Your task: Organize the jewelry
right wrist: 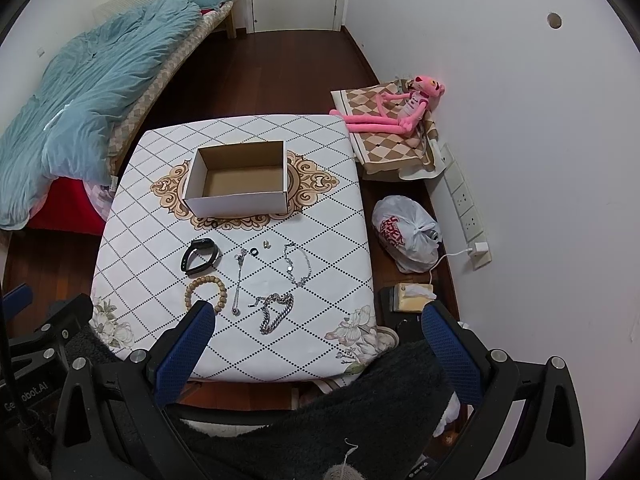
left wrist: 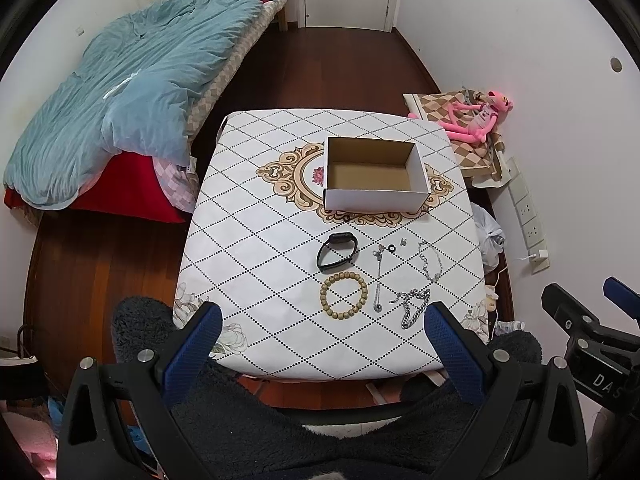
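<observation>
An open white cardboard box (left wrist: 374, 174) (right wrist: 238, 180) stands empty mid-table. In front of it lie a black smart band (left wrist: 337, 252) (right wrist: 200, 258), a wooden bead bracelet (left wrist: 343, 296) (right wrist: 206, 288), a thin silver chain (left wrist: 378, 280) (right wrist: 238, 280), a chunky silver chain bracelet (left wrist: 416, 306) (right wrist: 274, 312), a fine silver necklace (left wrist: 430, 262) (right wrist: 298, 262), a small black ring (left wrist: 391, 247) (right wrist: 253, 252) and a tiny pair of earrings (left wrist: 404, 242) (right wrist: 266, 244). My left gripper (left wrist: 322, 326) and right gripper (right wrist: 316, 326) hover open above the table's near edge, holding nothing.
The table (left wrist: 248, 248) (right wrist: 132, 216) wears a white diamond-patterned cloth. A bed with a blue quilt (left wrist: 128, 92) lies to the left. A pink plush toy (right wrist: 396, 114), a white plastic bag (right wrist: 408, 232) and wall sockets (right wrist: 466, 204) are on the right. Dark fleece-covered legs (right wrist: 340, 428) sit below.
</observation>
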`<move>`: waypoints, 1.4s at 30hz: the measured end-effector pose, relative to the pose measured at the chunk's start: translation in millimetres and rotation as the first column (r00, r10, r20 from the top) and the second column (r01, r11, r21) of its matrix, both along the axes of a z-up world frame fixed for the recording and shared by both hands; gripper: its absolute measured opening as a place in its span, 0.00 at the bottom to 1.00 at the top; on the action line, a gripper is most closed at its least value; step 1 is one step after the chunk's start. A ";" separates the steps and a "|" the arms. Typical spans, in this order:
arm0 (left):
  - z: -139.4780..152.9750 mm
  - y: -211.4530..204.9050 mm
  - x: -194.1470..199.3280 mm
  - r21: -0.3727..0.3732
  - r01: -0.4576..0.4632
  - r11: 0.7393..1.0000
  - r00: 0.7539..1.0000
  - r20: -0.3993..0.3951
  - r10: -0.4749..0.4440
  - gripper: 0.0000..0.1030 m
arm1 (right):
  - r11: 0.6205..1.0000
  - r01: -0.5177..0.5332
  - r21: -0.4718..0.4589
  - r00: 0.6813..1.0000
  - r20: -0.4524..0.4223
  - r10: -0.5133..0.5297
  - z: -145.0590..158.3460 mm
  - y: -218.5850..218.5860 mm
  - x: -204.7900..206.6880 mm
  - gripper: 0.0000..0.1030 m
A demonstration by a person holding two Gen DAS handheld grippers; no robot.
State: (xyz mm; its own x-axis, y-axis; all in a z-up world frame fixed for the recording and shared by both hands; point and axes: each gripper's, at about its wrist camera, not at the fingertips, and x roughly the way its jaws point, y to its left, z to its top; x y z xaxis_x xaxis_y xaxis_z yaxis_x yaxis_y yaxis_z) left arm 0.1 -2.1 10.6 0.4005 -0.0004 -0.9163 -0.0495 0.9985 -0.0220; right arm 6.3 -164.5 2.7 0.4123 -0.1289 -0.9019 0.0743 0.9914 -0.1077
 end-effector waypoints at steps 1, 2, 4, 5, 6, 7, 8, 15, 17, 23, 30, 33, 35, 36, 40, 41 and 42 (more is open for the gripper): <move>0.8 -0.4 0.3 0.000 0.000 1.000 1.000 0.001 0.000 1.00 | 1.000 0.001 0.001 1.000 0.000 -0.001 0.0 0.1 0.2 1.00; 0.9 1.1 -0.2 -0.001 0.000 1.000 1.000 0.002 0.000 1.00 | 1.000 0.000 0.001 1.000 0.001 0.000 0.5 0.1 0.1 1.00; 1.7 0.9 0.2 -0.002 0.000 1.000 1.000 0.002 0.000 1.00 | 1.000 0.000 0.000 1.000 0.001 0.000 1.1 0.5 0.5 1.00; 2.5 0.5 0.5 -0.002 0.000 1.000 1.000 0.003 0.000 1.00 | 1.000 -0.001 0.000 1.000 0.002 0.001 1.7 0.8 0.7 1.00; 3.5 0.1 0.8 -0.002 0.001 1.000 1.000 0.004 -0.001 1.00 | 1.000 -0.001 0.001 1.000 0.002 0.001 1.8 0.6 0.8 1.00; 4.5 -0.2 1.1 -0.002 0.002 1.000 1.000 0.005 -0.001 1.00 | 1.000 0.000 0.001 1.000 0.001 0.000 1.7 0.6 0.4 1.00; 2.7 1.0 -0.1 -0.001 0.001 1.000 1.000 0.008 -0.001 1.00 | 1.000 0.000 0.001 1.000 0.003 0.000 2.4 0.8 0.4 1.00; 5.6 0.6 0.6 -0.001 0.003 1.000 1.000 0.013 -0.003 1.00 | 1.000 -0.006 0.000 1.000 0.012 0.006 6.6 0.4 0.4 1.00; 4.9 0.8 -0.1 -0.001 0.001 1.000 1.000 0.014 -0.001 1.00 | 1.000 -0.005 0.000 1.000 0.012 0.005 5.7 0.6 -0.2 1.00; 6.0 0.5 0.7 0.000 0.002 1.000 1.000 0.017 -0.002 1.00 | 1.000 -0.005 0.002 1.000 0.013 0.005 6.3 0.6 -0.9 1.00; 6.8 1.5 0.9 -0.005 0.002 1.000 1.000 0.019 -0.002 1.00 | 1.000 -0.007 0.000 1.000 0.016 0.007 8.0 1.1 -0.8 1.00; 7.3 1.7 0.4 -0.005 0.001 1.000 1.000 0.022 -0.001 1.00 | 1.000 -0.007 -0.001 1.000 0.018 0.007 8.6 1.3 -0.8 1.00; 7.6 1.6 0.6 -0.004 0.002 1.000 1.000 0.021 -0.002 1.00 | 1.000 -0.008 -0.001 1.000 0.019 0.008 9.7 0.5 -0.5 1.00; 7.6 1.7 0.6 -0.005 0.002 1.000 1.000 0.021 -0.002 1.00 | 1.000 -0.008 0.000 1.000 0.020 0.008 10.4 0.4 -0.4 1.00; 7.6 1.6 0.6 -0.005 0.002 1.000 1.000 0.021 -0.001 1.00 | 1.000 -0.009 0.001 1.000 0.022 0.009 11.6 -0.4 0.1 1.00; 7.6 1.4 0.7 -0.005 0.002 1.000 1.000 0.021 -0.001 1.00 | 1.000 -0.009 0.000 1.000 0.021 0.009 11.0 -0.4 0.2 1.00; 8.6 1.9 1.2 -0.006 0.002 1.000 1.000 0.021 -0.002 1.00 | 1.000 -0.008 0.001 1.000 0.022 0.008 11.5 -0.9 0.3 1.00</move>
